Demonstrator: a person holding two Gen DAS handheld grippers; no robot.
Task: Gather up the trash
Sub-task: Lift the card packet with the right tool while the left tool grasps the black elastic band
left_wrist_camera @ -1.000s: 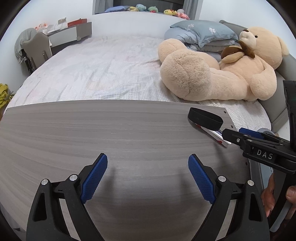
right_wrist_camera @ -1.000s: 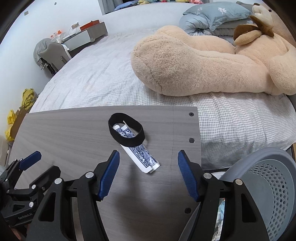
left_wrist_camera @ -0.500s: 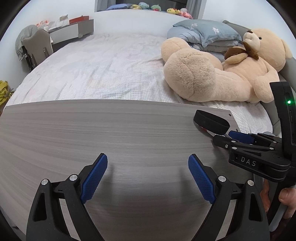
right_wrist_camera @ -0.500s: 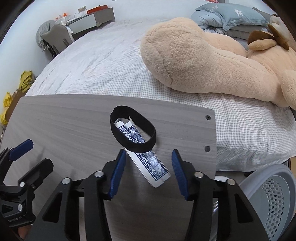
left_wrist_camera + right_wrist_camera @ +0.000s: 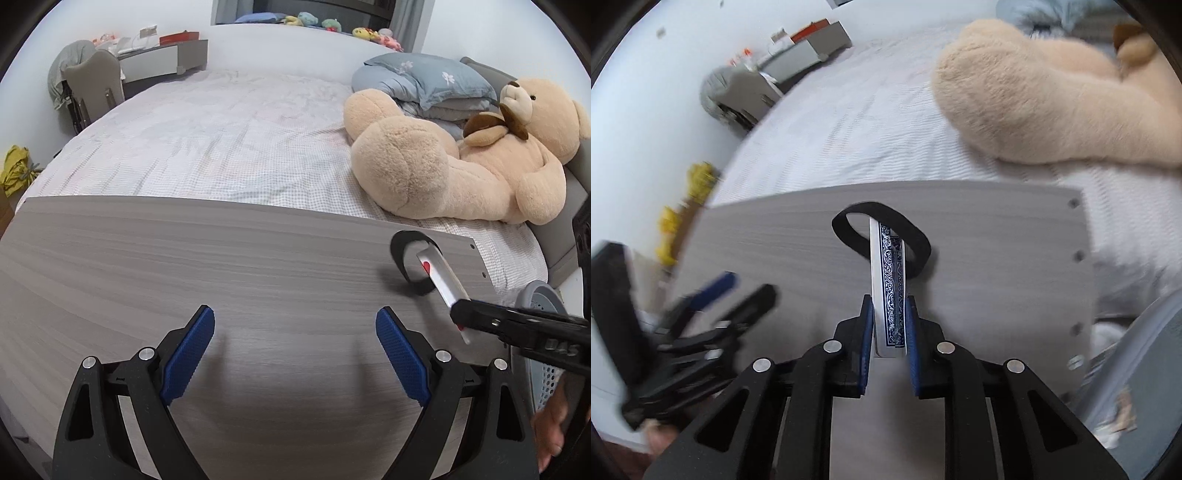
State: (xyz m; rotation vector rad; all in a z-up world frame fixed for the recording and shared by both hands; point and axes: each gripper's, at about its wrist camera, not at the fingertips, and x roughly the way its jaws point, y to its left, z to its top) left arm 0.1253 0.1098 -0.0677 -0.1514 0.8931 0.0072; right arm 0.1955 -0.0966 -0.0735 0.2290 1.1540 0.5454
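Big bed (image 5: 229,147) fills the background, with a huge teddy bear (image 5: 461,162) sprawled on it, right behind the grey desk (image 5: 221,266). There's a perforated grey bin (image 5: 543,306) tucked just off the desk's right end, which I'd guess is where the trash goes. Left gripper (image 5: 295,354) hangs over bare desk, jaws spread wide and holding nothing, probably just waiting its turn. Right gripper (image 5: 889,328) has its jaws pinching the near end of the playing cards (image 5: 888,280), tilted up off the desk. The black band (image 5: 882,236) loops round the cards' far end, so it comes along too.
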